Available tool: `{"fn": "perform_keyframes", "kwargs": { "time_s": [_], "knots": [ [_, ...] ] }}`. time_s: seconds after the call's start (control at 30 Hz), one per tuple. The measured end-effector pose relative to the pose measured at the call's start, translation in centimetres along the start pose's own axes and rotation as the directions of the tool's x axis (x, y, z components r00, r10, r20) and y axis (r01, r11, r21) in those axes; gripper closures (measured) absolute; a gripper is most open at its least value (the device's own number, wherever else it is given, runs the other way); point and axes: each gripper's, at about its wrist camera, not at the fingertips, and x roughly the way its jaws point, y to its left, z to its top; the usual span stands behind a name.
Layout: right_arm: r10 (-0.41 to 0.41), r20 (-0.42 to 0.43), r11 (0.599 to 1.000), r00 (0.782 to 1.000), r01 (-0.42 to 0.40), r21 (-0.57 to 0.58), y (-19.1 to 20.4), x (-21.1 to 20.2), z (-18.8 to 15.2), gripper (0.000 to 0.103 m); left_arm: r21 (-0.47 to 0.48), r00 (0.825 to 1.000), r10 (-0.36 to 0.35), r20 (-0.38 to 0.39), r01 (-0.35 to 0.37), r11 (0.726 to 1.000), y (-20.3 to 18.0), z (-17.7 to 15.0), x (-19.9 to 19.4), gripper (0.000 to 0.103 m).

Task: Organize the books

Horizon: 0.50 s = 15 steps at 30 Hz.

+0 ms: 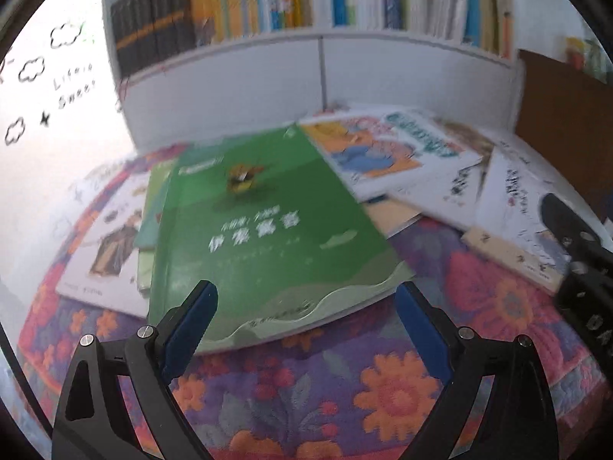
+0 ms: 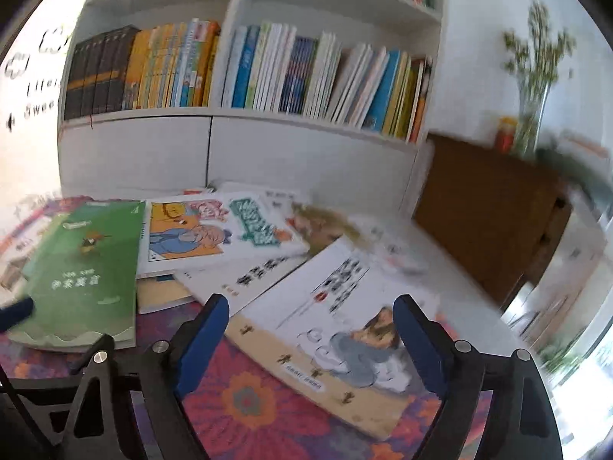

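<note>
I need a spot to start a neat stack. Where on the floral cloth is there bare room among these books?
Bare floral cloth lies along the near edge, in front of the green book, and a strip runs between it and the tan-edged white book. Behind, toward the white bookshelf, overlapping books crowd the surface.

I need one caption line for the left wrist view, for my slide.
Open left tongs approach a green book on a floral cloth, below a white bookshelf.
</note>
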Motion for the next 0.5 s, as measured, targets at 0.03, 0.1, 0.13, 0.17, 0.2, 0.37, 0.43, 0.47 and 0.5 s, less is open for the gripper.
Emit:
{"fn": "perform_keyframes", "kwargs": {
  "time_s": [0.03, 0.1, 0.13, 0.17, 0.2, 0.37, 0.43, 0.47, 0.5],
  "knots": [
    [0.013, -0.015, 1.0, 1.0, -0.013, 0.017, -0.3, 0.4, -0.1, 0.016, -0.009, 0.999, 0.002, -0.035, -0.002, 1.0, 0.2, -0.2, 0.6, 0.009],
    [0.021, -0.033, 1.0, 0.999, -0.021, 0.013, -0.1, 0.7, -0.3, 0.017, -0.003, 0.995, 0.001, -0.096, -0.001, 1.0, 0.2, -0.5, 1.5, 0.009],
    [0.031, -0.038, 0.999, 0.999, -0.031, 0.008, 0.1, 0.7, -0.3, 0.02, 0.012, 0.993, 0.007, -0.119, -0.006, 1.0, 0.0, -0.6, 1.8, 0.009],
    [0.039, -0.037, 0.999, 0.999, -0.039, 0.005, 0.3, 0.6, -0.3, 0.021, 0.027, 0.992, 0.019, -0.126, -0.016, 0.999, -0.2, -0.8, 1.9, 0.009],
    [0.048, -0.034, 0.999, 0.998, -0.048, 0.0, 0.5, 0.6, -0.3, 0.022, 0.037, 0.992, 0.029, -0.121, -0.025, 0.999, -0.4, -0.8, 1.8, 0.007],
    [0.131, -0.07, 0.991, 0.989, -0.131, 0.003, 1.3, 0.7, -0.2, 0.028, 0.004, 0.988, 0.004, -0.154, -0.003, 1.0, 0.4, -1.1, 2.1, 0.0],
    [0.176, -0.09, 0.984, 0.98, -0.174, 0.038, 1.0, 0.8, -0.1, 0.033, 0.007, 0.987, -0.03, -0.157, 0.031, 0.999, 0.7, -1.2, 2.0, 0.0],
    [0.197, -0.096, 0.98, 0.976, -0.192, 0.055, 0.8, 0.8, 0.0, 0.034, 0.041, 0.986, -0.029, -0.163, 0.036, 0.998, 0.6, -1.5, 1.8, 0.0],
    [0.231, -0.109, 0.971, 0.967, -0.222, 0.085, 0.4, 0.8, 0.2, 0.035, 0.069, 0.985, -0.036, -0.169, 0.048, 0.996, 0.4, -1.6, 1.6, 0.0]
  ]
}}
